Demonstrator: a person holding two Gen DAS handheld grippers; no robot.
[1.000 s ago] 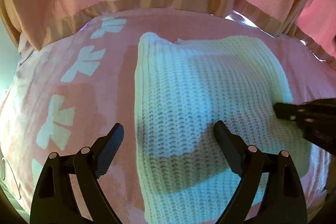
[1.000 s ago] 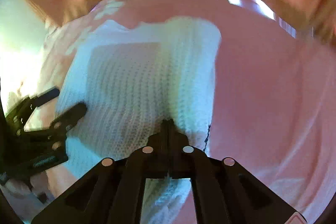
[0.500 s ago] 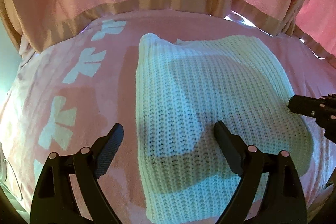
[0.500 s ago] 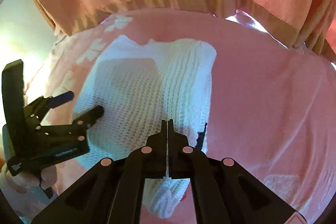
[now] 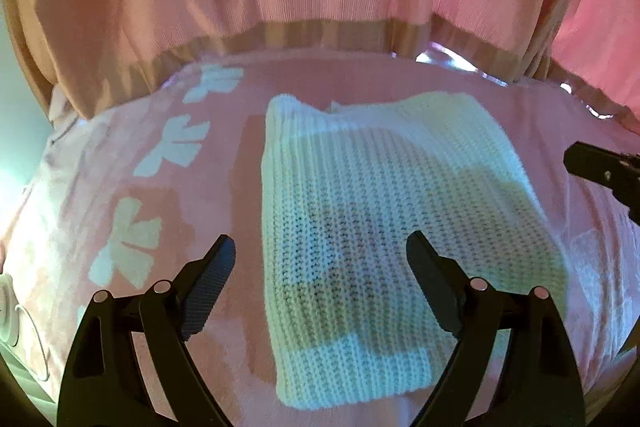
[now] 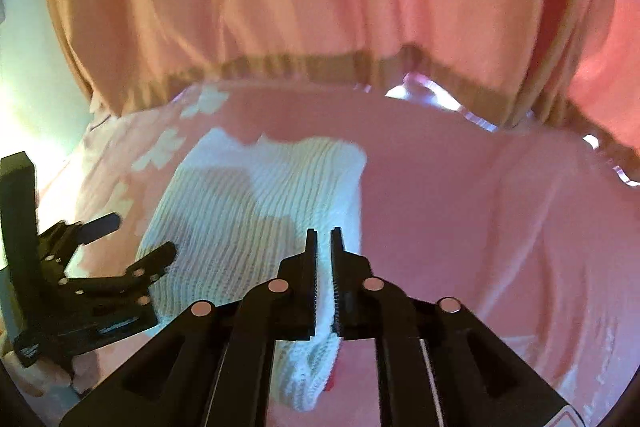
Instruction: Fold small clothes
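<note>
Folded white knit [image 5: 384, 227] flat on pink blanket [image 5: 208, 339], below curtain hem [image 5: 320, 35]. Left gripper [image 5: 320, 263] spread wide above the knit's near part, gripping nothing. Right gripper [image 6: 324, 247] just parted to a narrow slit, jaws having just been opening, nothing pinched, above the knit's right edge. Best now: lift clear without snagging loops, then press edges square and smooth the top layer.

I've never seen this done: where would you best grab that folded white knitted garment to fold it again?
Probably the white knitted garment by its near short edge, coming from the near side: it lies flat on the pink blanket, and that edge sits just beyond the open left tool.
</note>
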